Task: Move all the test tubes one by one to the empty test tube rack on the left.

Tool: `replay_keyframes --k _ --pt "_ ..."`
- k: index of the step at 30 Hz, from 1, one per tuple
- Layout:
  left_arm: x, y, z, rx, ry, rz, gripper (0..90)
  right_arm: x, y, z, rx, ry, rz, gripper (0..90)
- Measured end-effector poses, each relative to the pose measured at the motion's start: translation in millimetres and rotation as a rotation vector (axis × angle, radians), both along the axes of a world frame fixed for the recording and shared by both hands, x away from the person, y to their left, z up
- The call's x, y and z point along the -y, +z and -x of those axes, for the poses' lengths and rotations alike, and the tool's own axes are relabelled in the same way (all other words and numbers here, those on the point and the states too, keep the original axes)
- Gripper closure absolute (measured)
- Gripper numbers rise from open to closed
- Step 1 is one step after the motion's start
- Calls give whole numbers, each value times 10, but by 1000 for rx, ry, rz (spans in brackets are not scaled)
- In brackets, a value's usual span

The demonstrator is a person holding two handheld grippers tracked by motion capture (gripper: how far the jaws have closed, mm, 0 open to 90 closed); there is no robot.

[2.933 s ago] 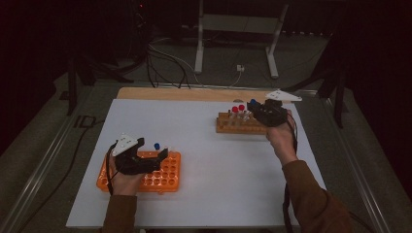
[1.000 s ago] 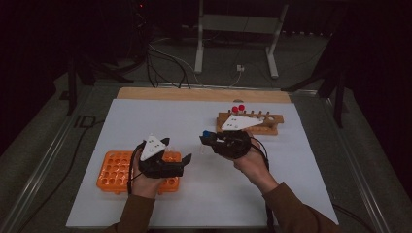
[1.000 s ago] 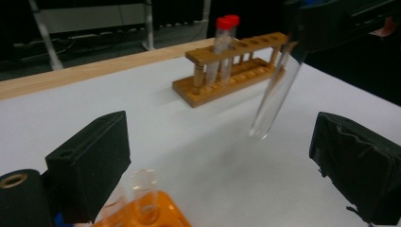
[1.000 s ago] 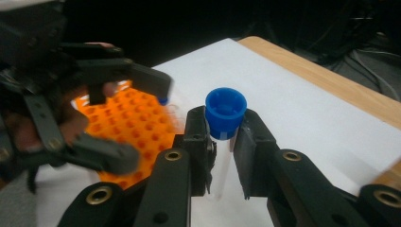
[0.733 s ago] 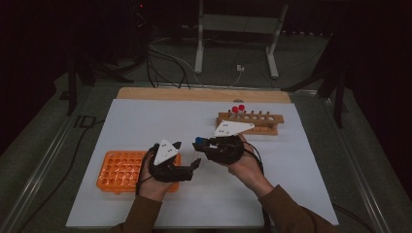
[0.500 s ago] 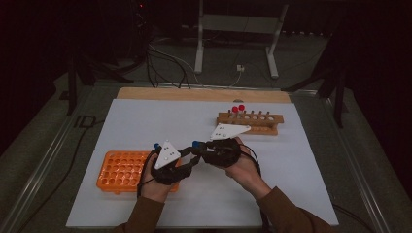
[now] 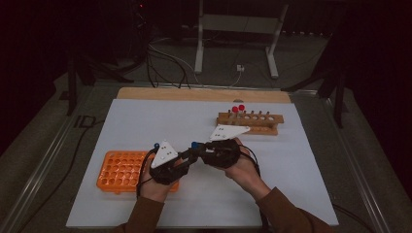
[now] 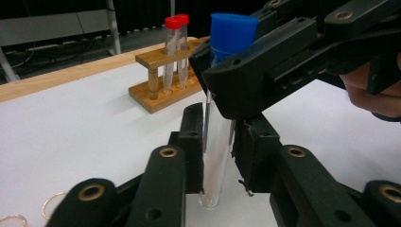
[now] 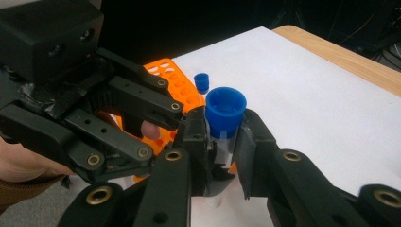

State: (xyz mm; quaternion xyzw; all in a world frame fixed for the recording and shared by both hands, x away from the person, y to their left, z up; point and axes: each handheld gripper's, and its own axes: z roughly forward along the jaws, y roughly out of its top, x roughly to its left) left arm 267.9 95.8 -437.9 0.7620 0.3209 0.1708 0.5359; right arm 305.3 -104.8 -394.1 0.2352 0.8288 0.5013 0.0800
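**Tube gripped by both tongs at mid-surface**

Hands meet near the front centre of the white surface (image 7: 145, 121). The left tongs (image 7: 182, 162) point toward the person's right; the right tongs (image 7: 197, 151) point toward the person's left, so the two sets of tips overlap. Both forearms enter from the bottom of the high view, sleeves brown.

The clear tube (image 8: 216, 156) stands upright between the tongs, off the surface. The right tongs (image 9: 221, 142) are clamped on it just under its blue cap (image 9: 226, 108). The left tongs (image 8: 218, 151) have just been closing and now press on the lower glass-clear body, with the rounded bottom showing below the pads.

In the high view the tube is too small and too covered by the black linkages to make out; the cap appears as a blue dot. A second blue cap (image 9: 202, 81) shows beyond the left tongs in the right gripper view, and what it sits on cannot be told.

The orange rack (image 7: 119, 170) is a plastic grid of round holes, partly covered by the left hand (image 7: 155, 182). The wooden rack (image 7: 250, 121) is a two-tier bar with a row of holes; two clear red-capped tubes (image 8: 176, 42) stand at one end.
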Motion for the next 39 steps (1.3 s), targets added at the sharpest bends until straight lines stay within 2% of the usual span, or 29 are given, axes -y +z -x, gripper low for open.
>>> replay_keyframes --k 4,9,12,15,17,19,23,26,31,39 --pt "13 0 6 5 -2 -12 773 6 -14 0 0 2 -3 751" --pt "-26 10 3 10 23 -17 775 84 4 -14 1 -9 -54 537" --pt "-73 17 -6 9 45 -14 775 143 23 -34 5 -30 -52 406" --pt "-124 35 -7 12 61 -17 775 205 18 -34 37 -82 -32 284" --pt "-161 52 -7 14 71 -10 775 250 0 -37 57 -132 -20 159" --pt "-205 68 -8 17 75 -3 775 313 -28 -54 60 -170 -21 137" --pt "-293 95 -15 17 92 7 774 457 -85 -92 61 -220 -31 31" --pt "-357 111 -16 20 110 18 773 563 -128 -106 51 -249 -32 0" --pt "-412 130 -17 27 129 28 772 766 -198 -96 39 -314 -38 0" --pt "-542 162 -15 36 167 48 772 1052 -308 -54 20 -384 -55 0"
